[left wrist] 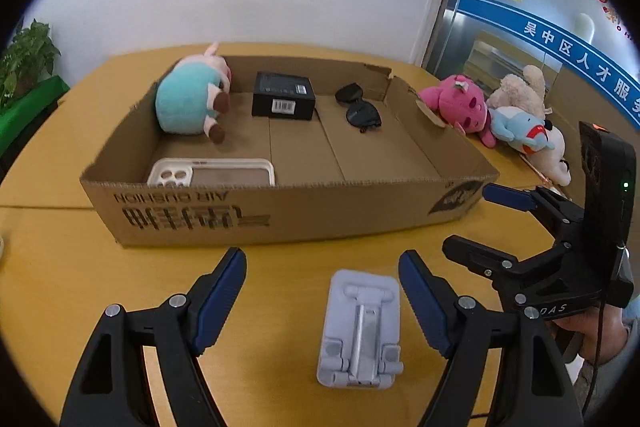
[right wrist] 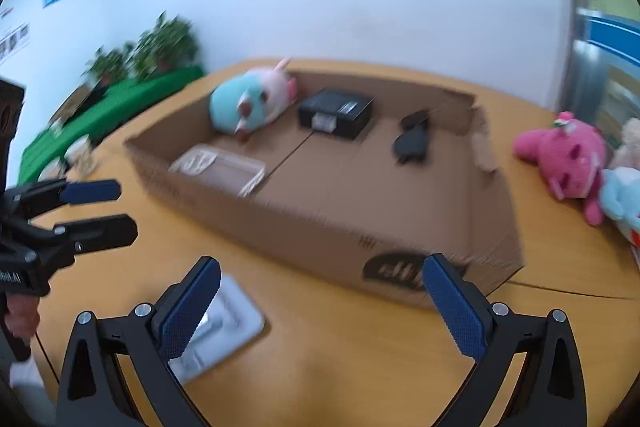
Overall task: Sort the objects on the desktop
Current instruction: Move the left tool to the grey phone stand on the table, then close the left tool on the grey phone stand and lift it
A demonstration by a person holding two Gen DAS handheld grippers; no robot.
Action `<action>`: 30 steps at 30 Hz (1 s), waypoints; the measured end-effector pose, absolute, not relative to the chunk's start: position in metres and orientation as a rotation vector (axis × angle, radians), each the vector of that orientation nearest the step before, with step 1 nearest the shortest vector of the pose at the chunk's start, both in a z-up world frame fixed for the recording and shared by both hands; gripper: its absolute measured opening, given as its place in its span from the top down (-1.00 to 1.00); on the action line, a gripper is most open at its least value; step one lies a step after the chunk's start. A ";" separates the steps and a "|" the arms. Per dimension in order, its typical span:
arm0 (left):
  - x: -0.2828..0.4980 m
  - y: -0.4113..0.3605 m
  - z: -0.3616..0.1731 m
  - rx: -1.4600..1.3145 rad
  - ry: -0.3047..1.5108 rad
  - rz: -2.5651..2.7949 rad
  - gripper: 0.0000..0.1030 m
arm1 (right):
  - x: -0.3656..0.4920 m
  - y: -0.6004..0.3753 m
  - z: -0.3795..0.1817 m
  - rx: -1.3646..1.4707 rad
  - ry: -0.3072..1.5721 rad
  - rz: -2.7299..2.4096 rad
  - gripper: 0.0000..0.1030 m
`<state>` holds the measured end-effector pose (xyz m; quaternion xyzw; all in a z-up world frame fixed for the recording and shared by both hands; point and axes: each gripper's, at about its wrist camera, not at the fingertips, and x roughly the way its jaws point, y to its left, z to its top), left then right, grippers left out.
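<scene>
L wrist view is sharp: folded phone stand (left wrist: 362,331) flat on table (left wrist: 280,307), directly between left gripper (left wrist: 322,301) fingers, which are spread wide, not touching it. Cardboard box (left wrist: 280,215) behind holds plush pig (left wrist: 188,99), black box (left wrist: 283,95), sunglasses (left wrist: 360,107), phone case (left wrist: 212,173). R wrist view blurred; shows mugs (right wrist: 80,153) and plants (right wrist: 160,47) at left. Right gripper (right wrist: 320,311) fingers spread, empty; stand (right wrist: 224,331) partly behind its left finger.
</scene>
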<state>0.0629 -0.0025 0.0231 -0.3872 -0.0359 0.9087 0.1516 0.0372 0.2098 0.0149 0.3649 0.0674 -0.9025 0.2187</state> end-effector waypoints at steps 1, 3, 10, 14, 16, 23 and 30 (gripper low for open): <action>0.066 -0.001 0.016 -1.139 -0.093 2.594 -0.53 | 0.038 0.209 0.007 1.030 0.199 -2.450 -0.99; 0.070 0.003 0.003 -1.191 -0.070 2.564 -0.53 | 0.039 0.208 -0.007 1.078 0.211 -2.368 -0.98; 0.074 0.017 -0.031 -1.341 -0.014 2.463 -0.52 | 0.031 0.197 -0.031 1.117 0.144 -2.216 -0.71; 0.077 0.025 -0.043 -1.373 0.056 2.415 -0.51 | 0.026 0.184 -0.036 1.111 0.162 -2.130 -0.71; 0.078 0.022 -0.045 -1.359 -0.001 2.386 -0.38 | 0.025 0.178 -0.036 1.109 0.182 -2.098 -0.71; 0.076 0.006 -0.047 -1.352 -0.063 2.227 -0.12 | 0.031 0.172 -0.040 1.124 0.194 -2.017 -0.71; 0.079 0.000 -0.044 -1.289 0.308 2.080 -0.09 | 0.037 0.166 -0.042 1.128 0.258 -1.972 -0.72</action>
